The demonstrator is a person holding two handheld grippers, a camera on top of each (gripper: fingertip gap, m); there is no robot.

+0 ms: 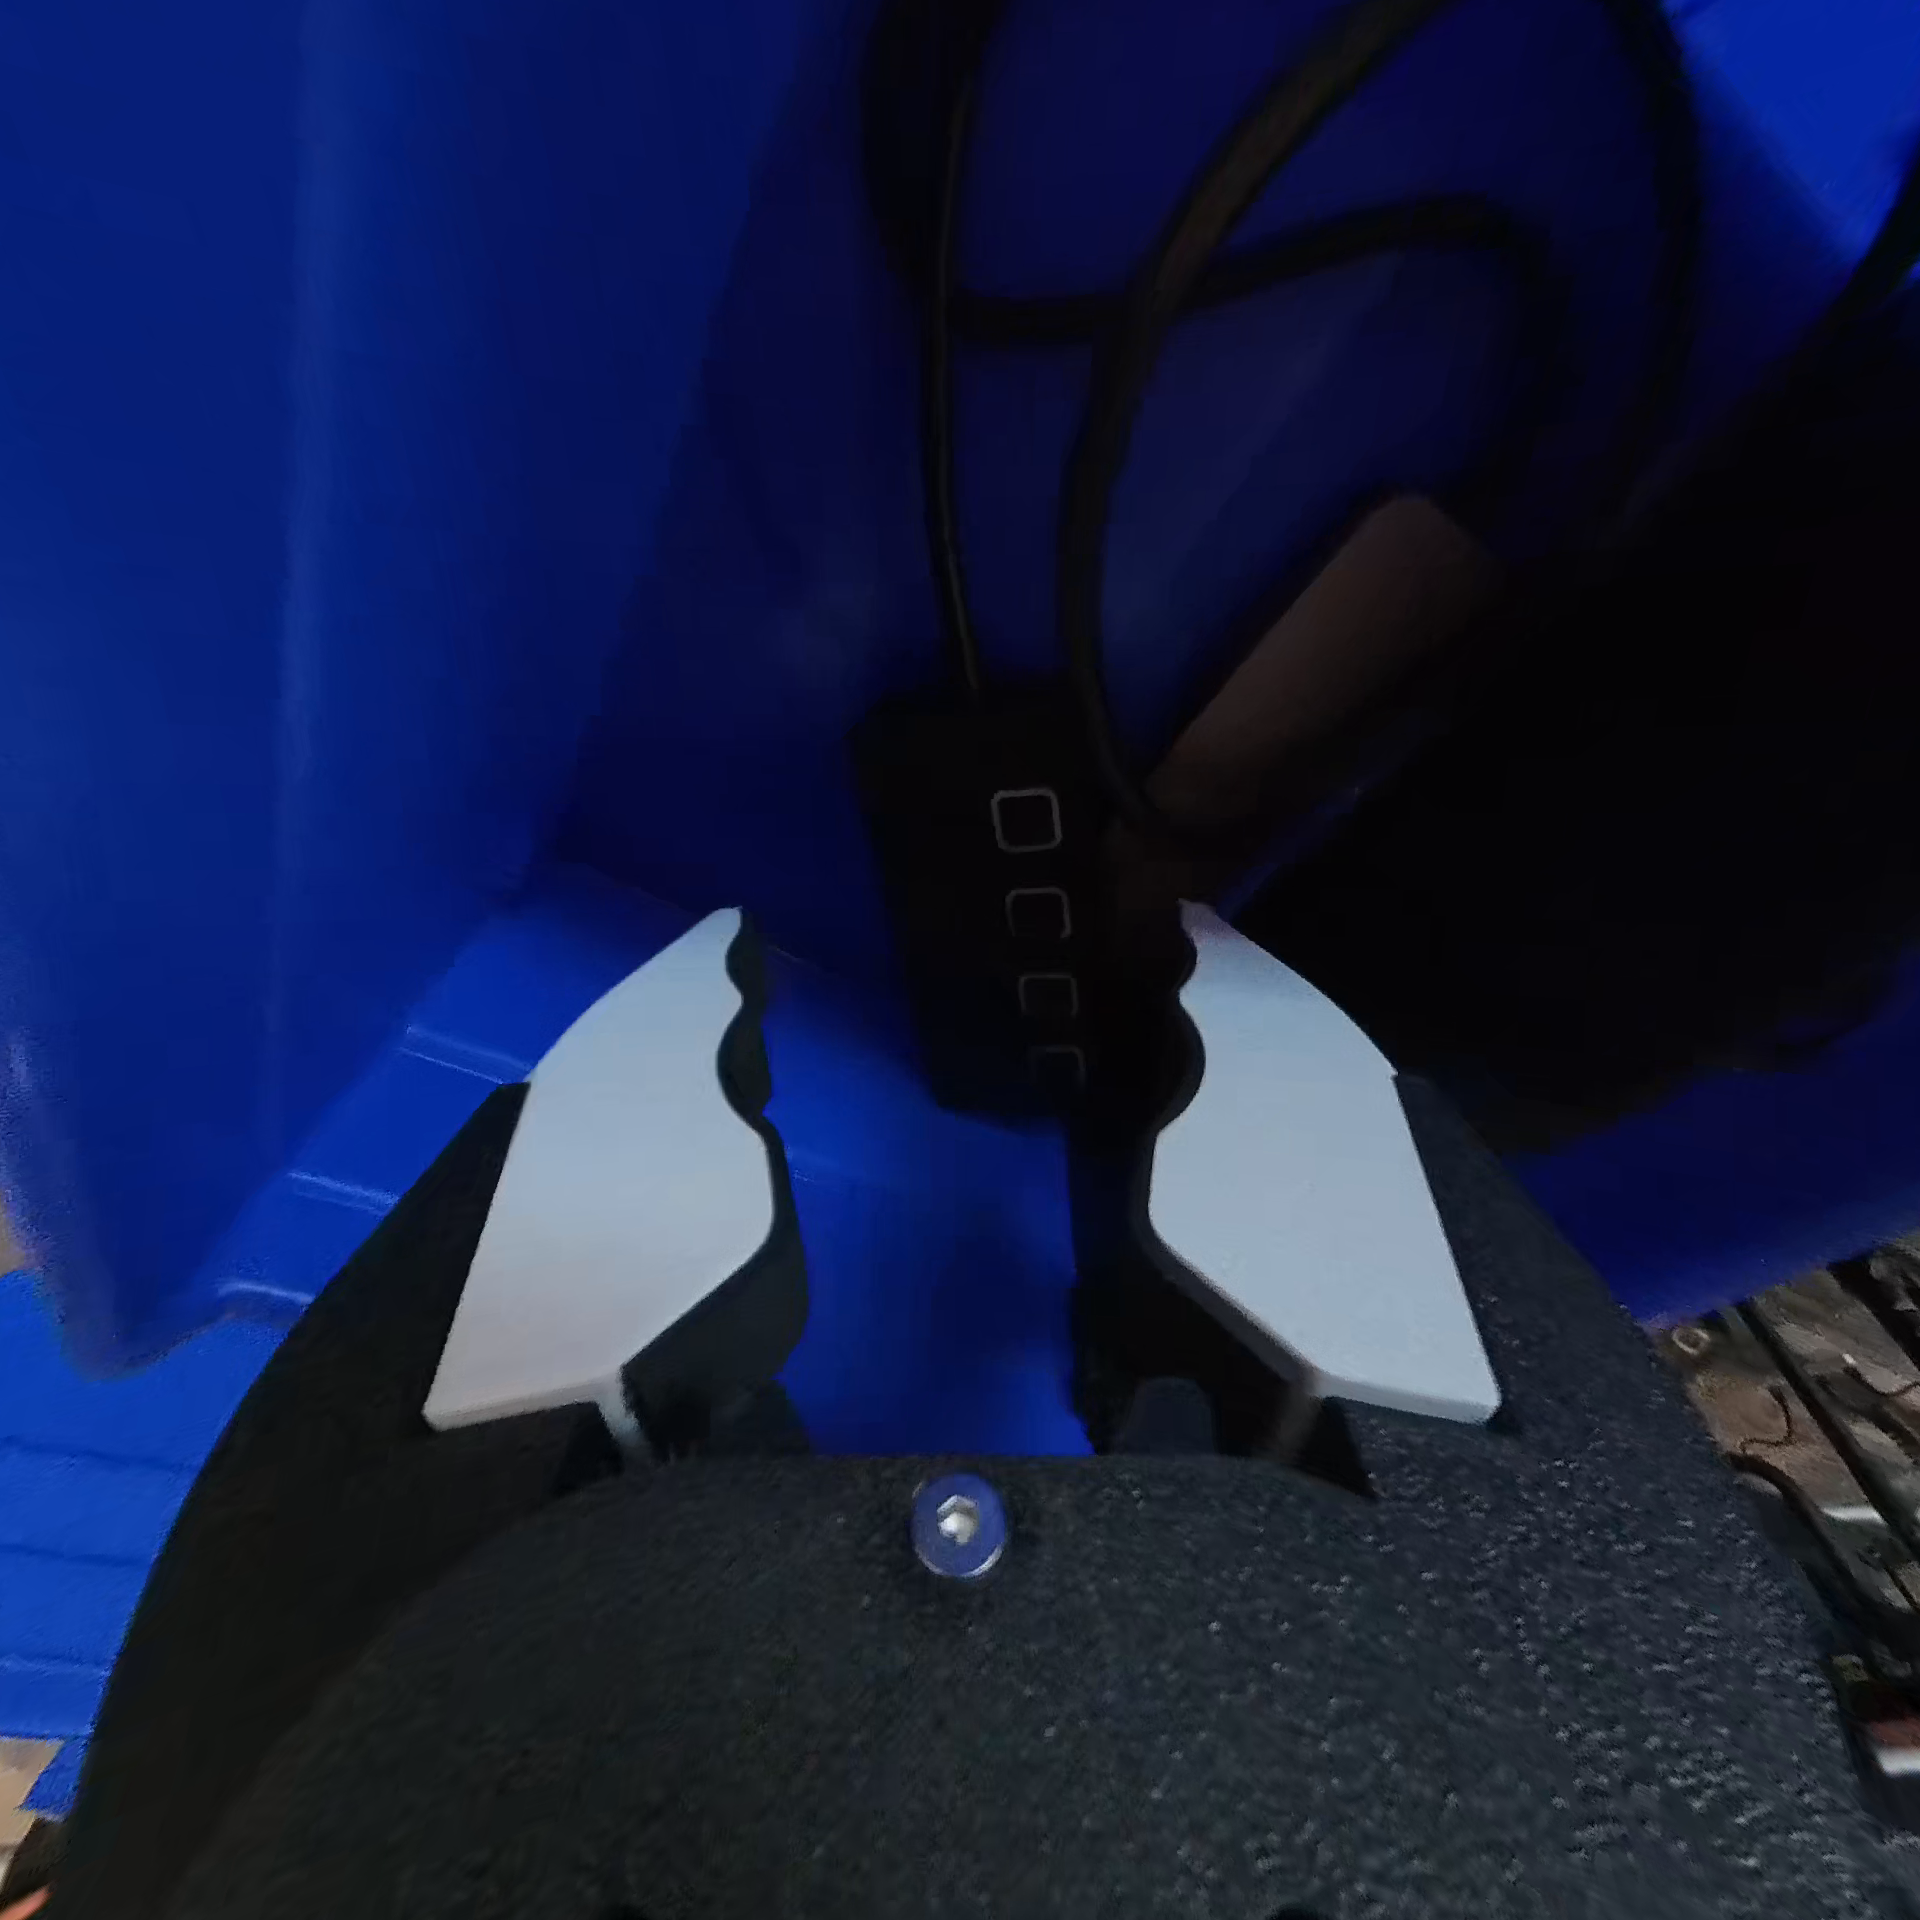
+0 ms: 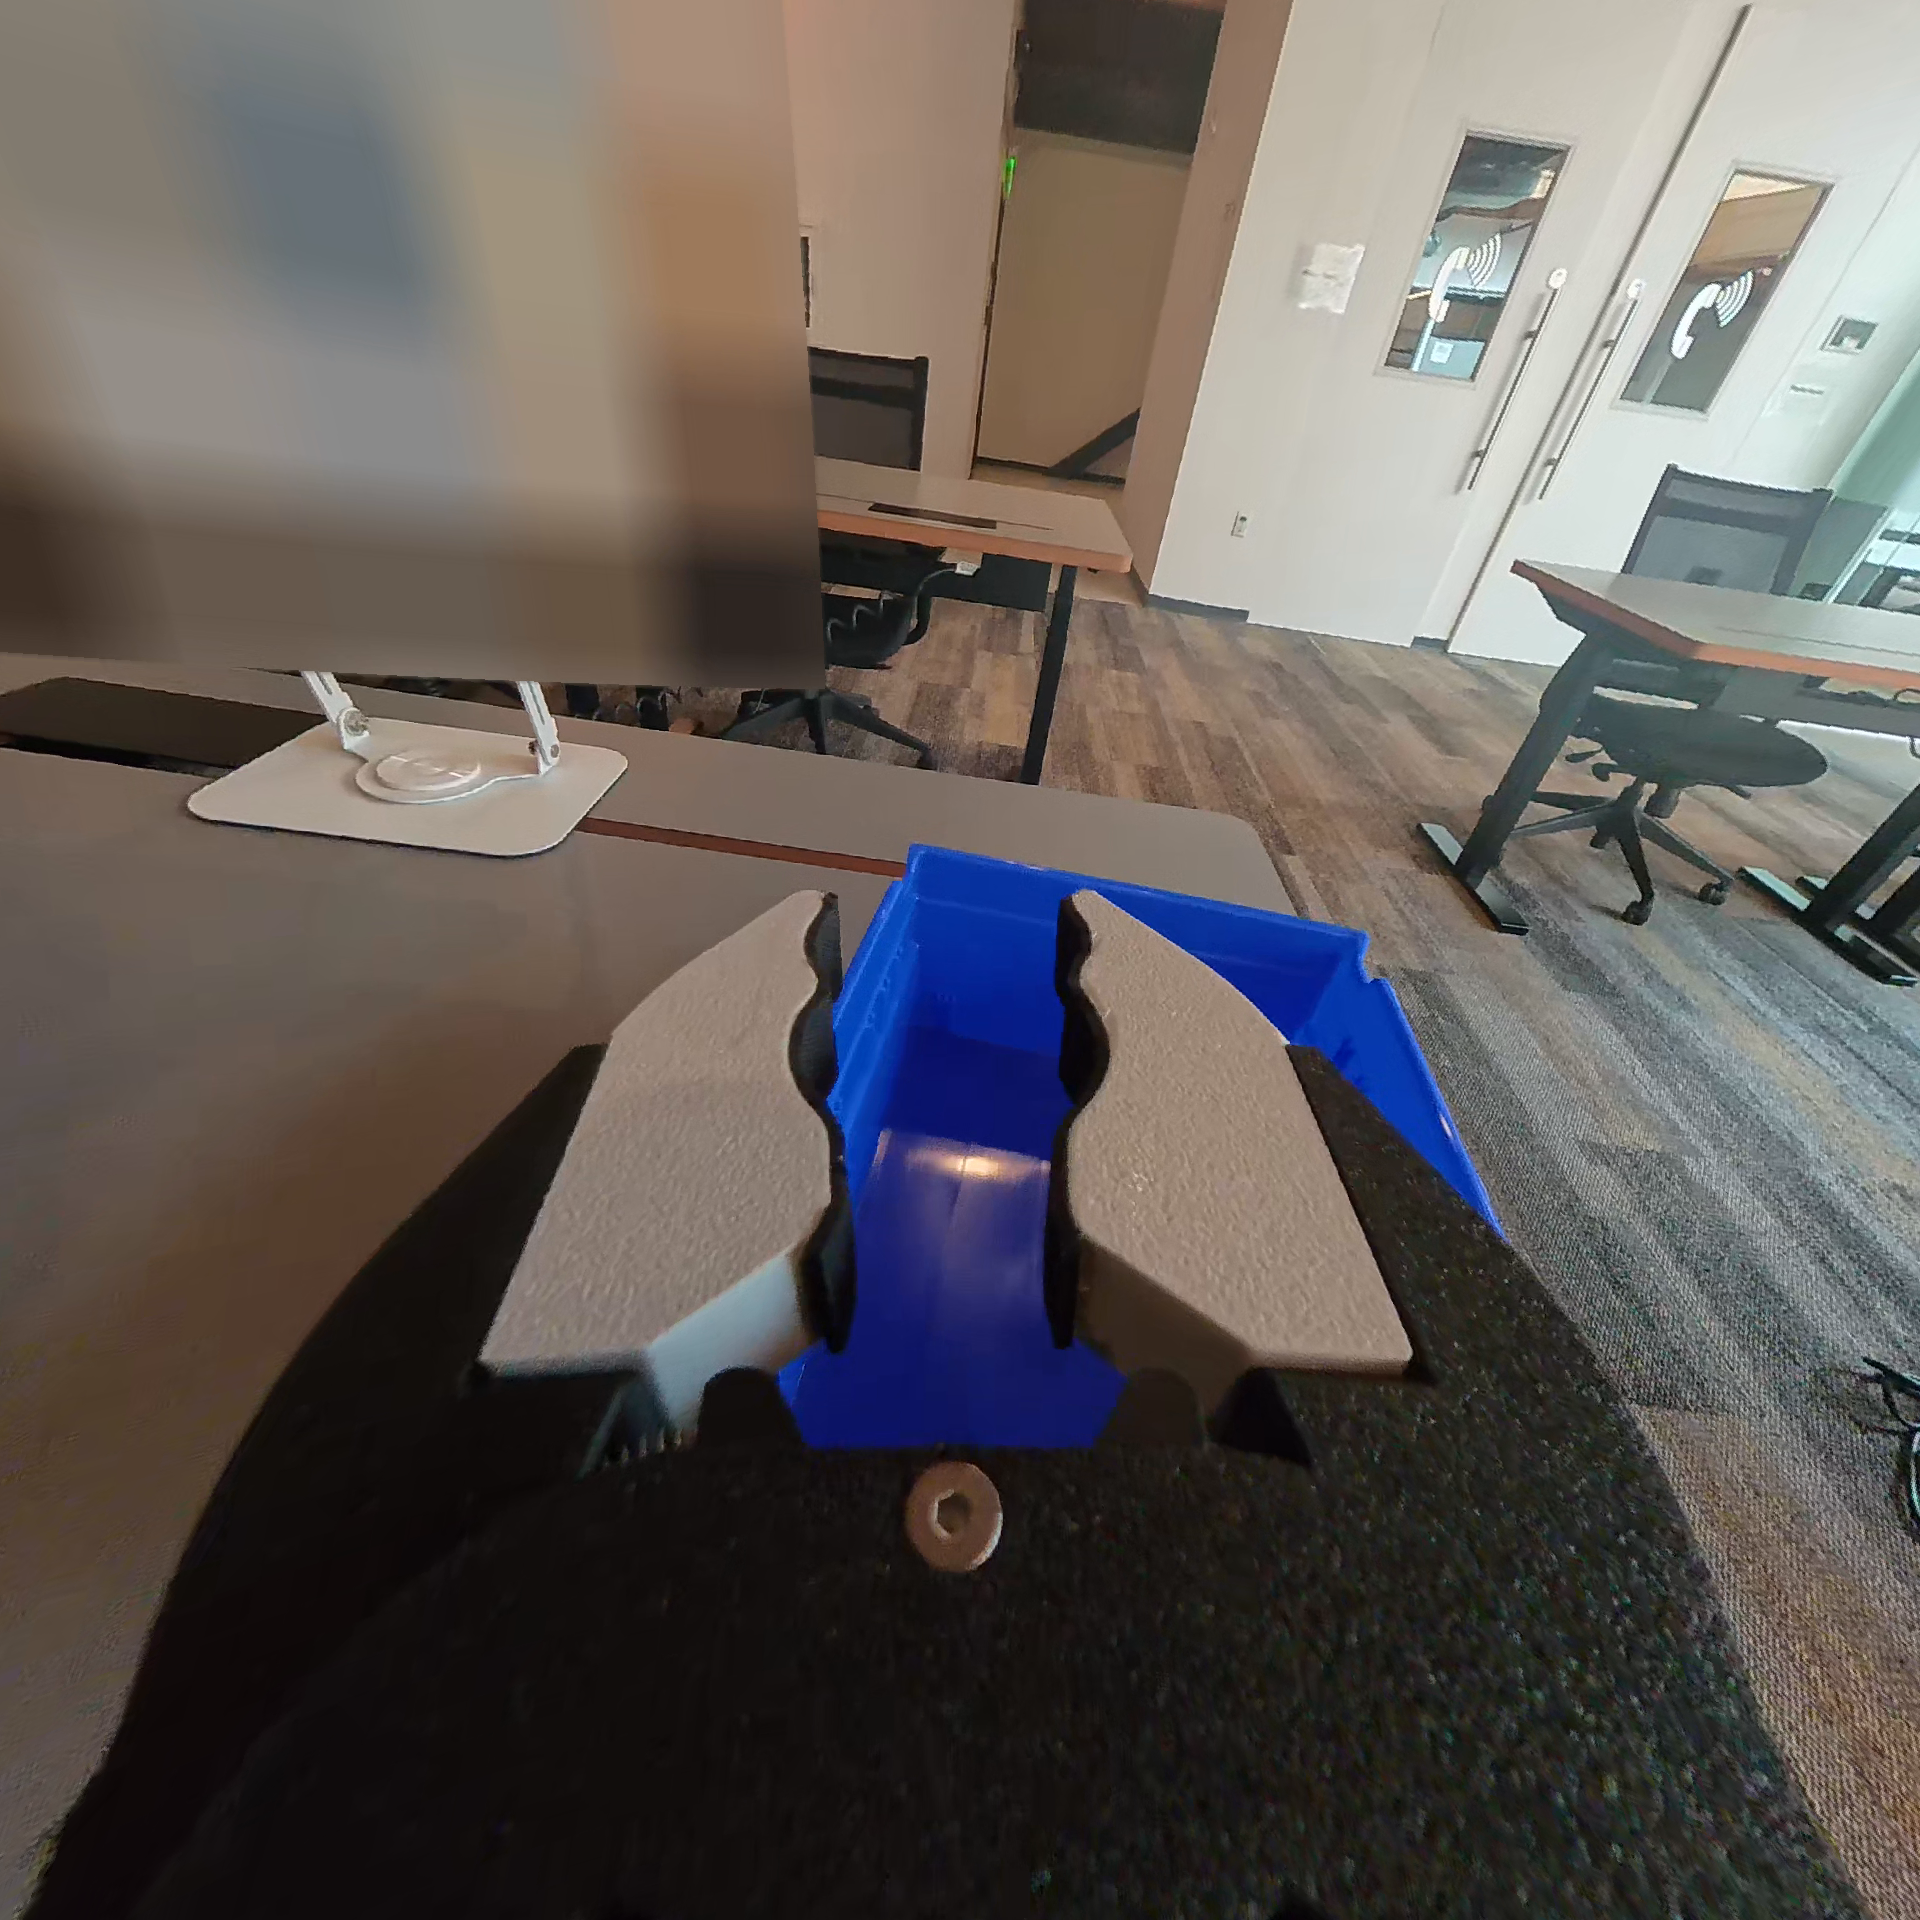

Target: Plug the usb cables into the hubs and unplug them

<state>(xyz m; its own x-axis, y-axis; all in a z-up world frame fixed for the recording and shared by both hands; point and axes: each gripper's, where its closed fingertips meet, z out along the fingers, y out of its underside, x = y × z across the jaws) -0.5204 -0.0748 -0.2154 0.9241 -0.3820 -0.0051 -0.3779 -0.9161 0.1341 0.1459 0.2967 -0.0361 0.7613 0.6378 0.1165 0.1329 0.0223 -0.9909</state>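
Observation:
In the left wrist view my left gripper (image 1: 966, 925) is open inside a blue bin (image 1: 416, 520). A black USB hub (image 1: 1029, 914) with a row of square buttons lies on the bin floor, its near end between my fingertips, close to the right finger (image 1: 1278, 1132). Black cables (image 1: 1101, 499) loop behind the hub. A brownish bar-shaped object (image 1: 1340, 665) lies beside it on the right. In the right wrist view my right gripper (image 2: 945, 914) is open and empty above a blue bin (image 2: 1340, 997) at the table's right edge. That bin's visible floor is bare.
A grey table (image 2: 260, 1039) carries a white stand base (image 2: 416, 779) at the back. Beyond the edge are carpet, desks (image 2: 1714, 634) and office chairs (image 2: 1683, 758). A dark shape (image 1: 1662, 727) fills the right of the left wrist view. Tip to tip, the grippers are about 80 centimetres apart.

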